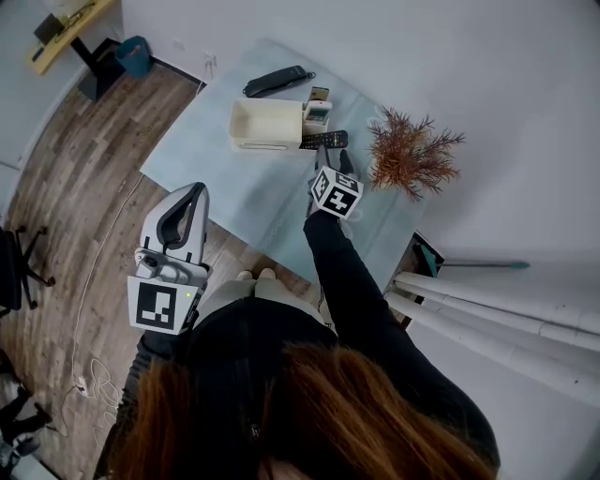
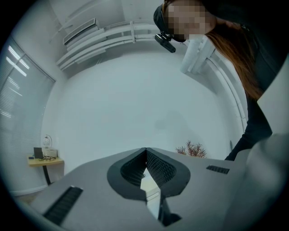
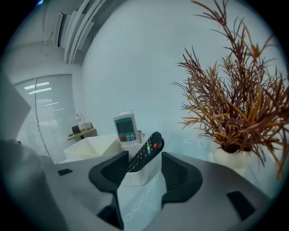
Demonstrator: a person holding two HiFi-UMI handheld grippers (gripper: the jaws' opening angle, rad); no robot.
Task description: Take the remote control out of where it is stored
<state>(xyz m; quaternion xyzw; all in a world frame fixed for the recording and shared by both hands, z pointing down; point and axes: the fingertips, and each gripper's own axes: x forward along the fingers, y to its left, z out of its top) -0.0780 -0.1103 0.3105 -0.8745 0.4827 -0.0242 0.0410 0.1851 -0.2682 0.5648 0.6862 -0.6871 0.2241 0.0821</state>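
A black remote control [image 3: 146, 151] leans tilted in a small white holder [image 3: 137, 175], which adjoins a larger cream bin [image 1: 265, 125] on the pale table [image 1: 216, 169]. A white remote [image 3: 126, 128] stands upright behind it. My right gripper [image 3: 144, 164] is open, with its jaws on either side of the holder and the black remote [image 1: 324, 140] just ahead; the pads touch nothing. My left gripper [image 1: 195, 193] hangs off the table near the person's body. In its own view the left gripper [image 2: 145, 151] is shut with nothing in it and points at the wall.
A dried reddish plant [image 1: 412, 155] in a white pot [image 3: 230, 158] stands close to the right of the holder. A long black case-like object [image 1: 277, 81] lies at the table's far edge. On the wooden floor are a blue bin [image 1: 134, 54] and a small side table [image 1: 70, 28].
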